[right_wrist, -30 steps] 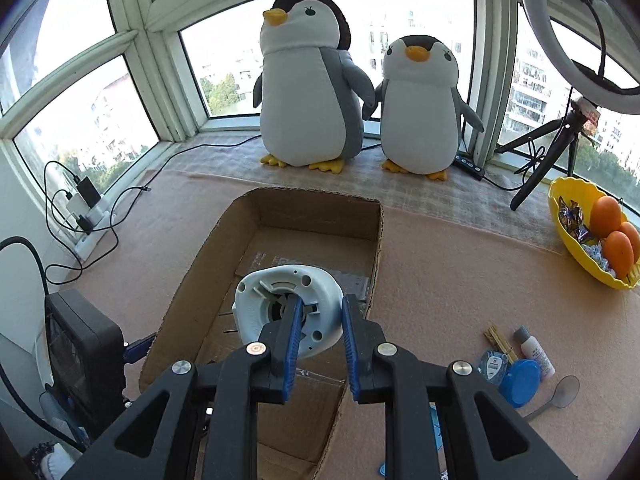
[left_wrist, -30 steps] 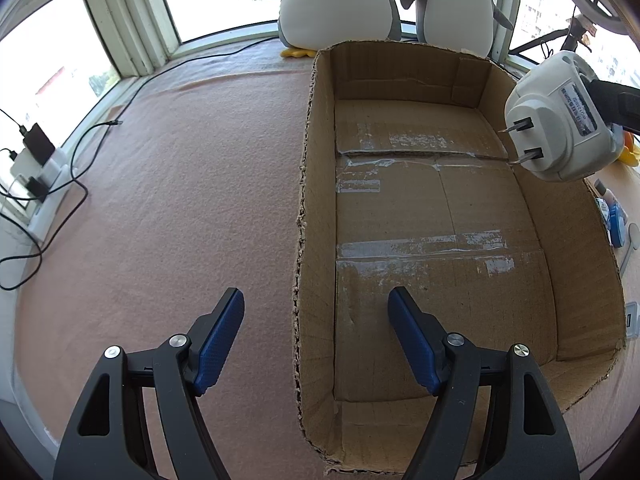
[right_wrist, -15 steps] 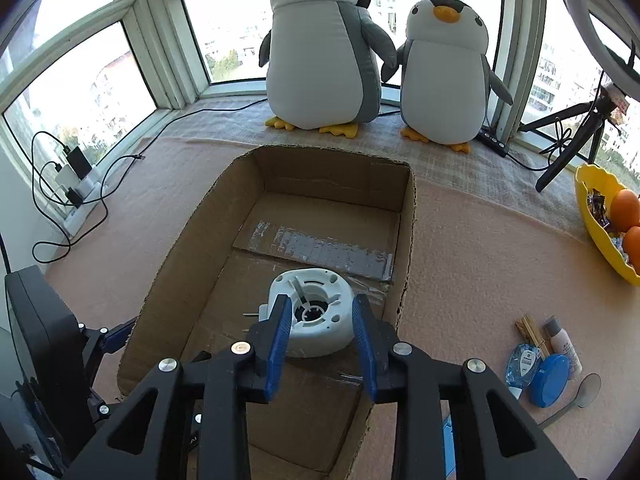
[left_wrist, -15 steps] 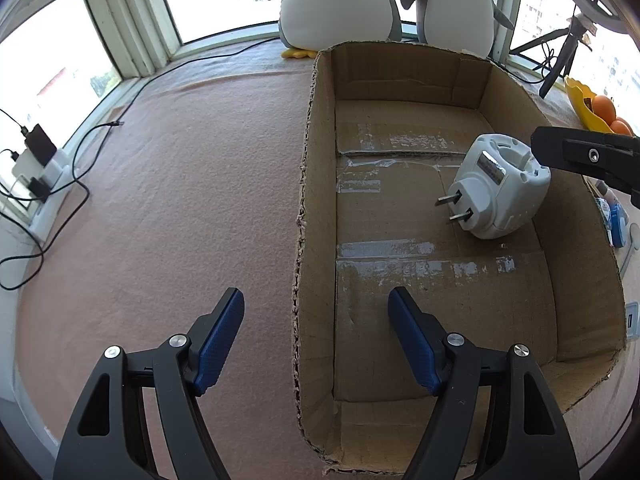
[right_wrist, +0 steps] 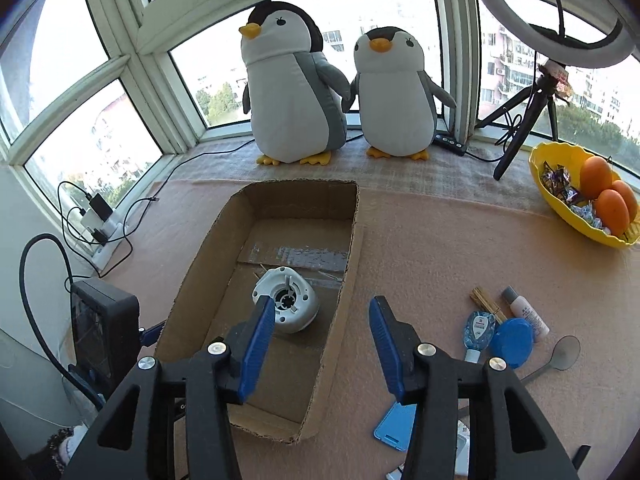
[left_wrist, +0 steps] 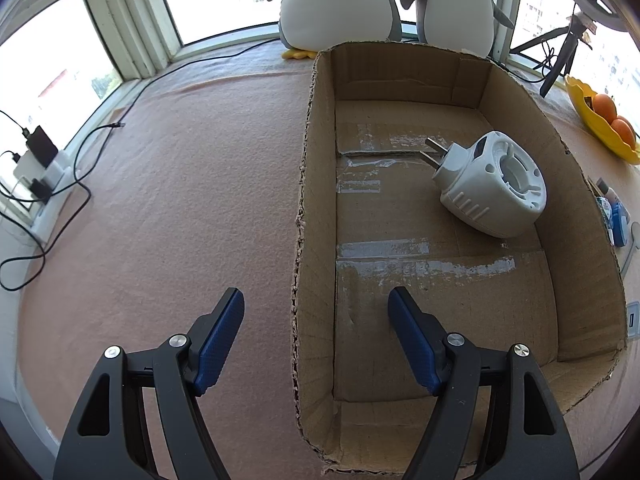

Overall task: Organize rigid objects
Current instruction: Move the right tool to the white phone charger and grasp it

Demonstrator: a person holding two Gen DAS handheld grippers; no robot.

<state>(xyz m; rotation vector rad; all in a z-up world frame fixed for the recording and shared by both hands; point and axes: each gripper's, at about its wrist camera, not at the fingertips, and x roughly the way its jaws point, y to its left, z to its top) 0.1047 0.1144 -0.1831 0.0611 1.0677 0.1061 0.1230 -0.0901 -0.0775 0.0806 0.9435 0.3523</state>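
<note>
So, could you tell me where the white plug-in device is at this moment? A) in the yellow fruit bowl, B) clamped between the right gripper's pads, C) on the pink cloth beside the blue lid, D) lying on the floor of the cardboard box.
D: the white plug-in device lies on its side on the floor of the cardboard box, its prongs in the air, clear of the right gripper, whose jaws are opening with nothing between them.

Two plush penguins (right_wrist: 296, 92) stand at the desk's far edge; a yellow fruit bowl (right_wrist: 576, 200) occupies its far right corner.
</note>
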